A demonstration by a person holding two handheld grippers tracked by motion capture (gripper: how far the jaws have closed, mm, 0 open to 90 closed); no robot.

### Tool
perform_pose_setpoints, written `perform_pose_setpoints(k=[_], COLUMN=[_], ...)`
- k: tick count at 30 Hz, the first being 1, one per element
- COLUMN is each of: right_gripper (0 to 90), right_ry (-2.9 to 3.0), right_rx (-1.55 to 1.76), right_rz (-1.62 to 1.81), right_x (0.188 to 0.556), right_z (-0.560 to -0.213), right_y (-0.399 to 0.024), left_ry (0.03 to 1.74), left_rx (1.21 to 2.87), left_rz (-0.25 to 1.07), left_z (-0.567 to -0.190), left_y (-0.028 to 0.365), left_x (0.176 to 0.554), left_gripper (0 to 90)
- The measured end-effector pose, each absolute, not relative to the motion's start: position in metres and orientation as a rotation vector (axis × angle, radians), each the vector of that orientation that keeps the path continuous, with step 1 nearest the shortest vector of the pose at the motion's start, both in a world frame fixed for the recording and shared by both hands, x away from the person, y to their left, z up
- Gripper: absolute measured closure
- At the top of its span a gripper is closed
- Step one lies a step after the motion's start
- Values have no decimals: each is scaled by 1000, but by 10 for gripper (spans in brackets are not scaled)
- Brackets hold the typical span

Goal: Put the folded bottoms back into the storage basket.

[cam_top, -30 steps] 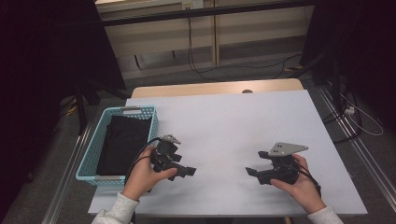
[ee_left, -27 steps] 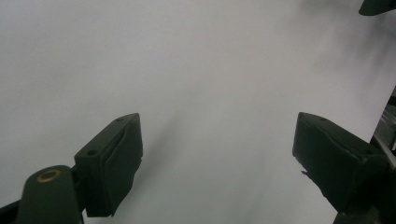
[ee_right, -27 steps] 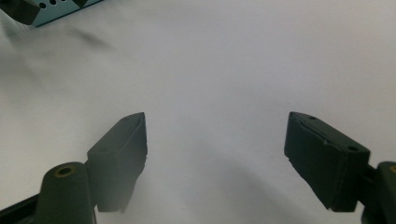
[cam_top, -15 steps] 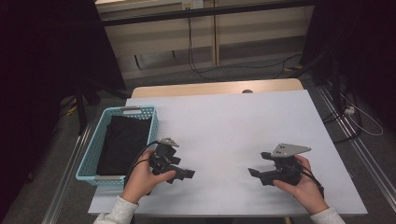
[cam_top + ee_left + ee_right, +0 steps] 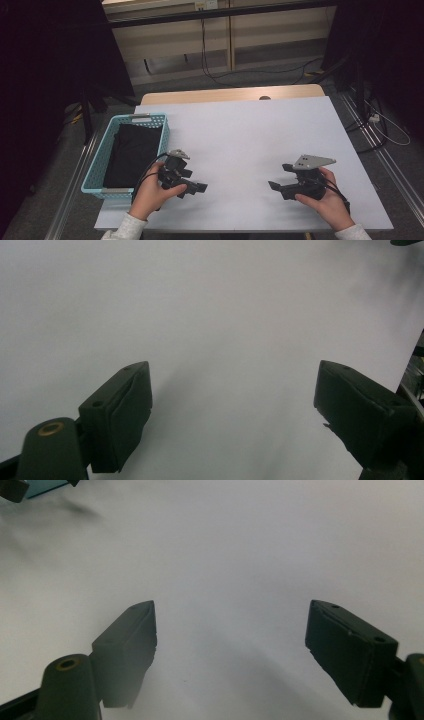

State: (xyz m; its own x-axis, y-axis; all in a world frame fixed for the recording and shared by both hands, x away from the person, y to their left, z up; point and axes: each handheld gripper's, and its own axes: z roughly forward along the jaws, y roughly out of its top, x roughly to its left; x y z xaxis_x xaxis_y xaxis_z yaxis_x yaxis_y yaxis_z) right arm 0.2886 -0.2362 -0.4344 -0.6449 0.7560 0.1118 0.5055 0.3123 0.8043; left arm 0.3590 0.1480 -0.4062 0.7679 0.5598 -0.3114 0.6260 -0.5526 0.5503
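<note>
High view, grippers: left gripper and right gripper rest near the front edge of the white table, well apart, tips turned toward each other; both stand with jaws spread and nothing between them.
High view, cloth: black cloth lies folded inside the teal basket at the table's left, just beside the left gripper and apart from it.
High view, change: against the earlier pictures the left hand has slid a little nearer the front edge; the right hand sits where it was, and the jaw gaps look the same.
Left gripper view: two black pads wide apart over bare white tabletop, empty.
Right gripper view: pads likewise wide and empty; a corner of the teal basket and the other gripper's tip show at far left.
Meaning: likely a resting pause; the cloth is untouched, so the work on it has not begun, and the left gripper is the nearer one to reach for it.
</note>
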Motion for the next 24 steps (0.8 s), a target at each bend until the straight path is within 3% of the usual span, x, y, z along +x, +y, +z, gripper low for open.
perform_pose_setpoints(k=[24], right_gripper=[201], right_ry=[2306], right_rx=[1130], right_rz=[1255], right_x=[282], right_z=[-433], right_y=[-243], left_ry=[834], left_rx=[2291], left_rz=[-120], left_z=[-412], left_y=[156], left_x=[352], left_gripper=[143])
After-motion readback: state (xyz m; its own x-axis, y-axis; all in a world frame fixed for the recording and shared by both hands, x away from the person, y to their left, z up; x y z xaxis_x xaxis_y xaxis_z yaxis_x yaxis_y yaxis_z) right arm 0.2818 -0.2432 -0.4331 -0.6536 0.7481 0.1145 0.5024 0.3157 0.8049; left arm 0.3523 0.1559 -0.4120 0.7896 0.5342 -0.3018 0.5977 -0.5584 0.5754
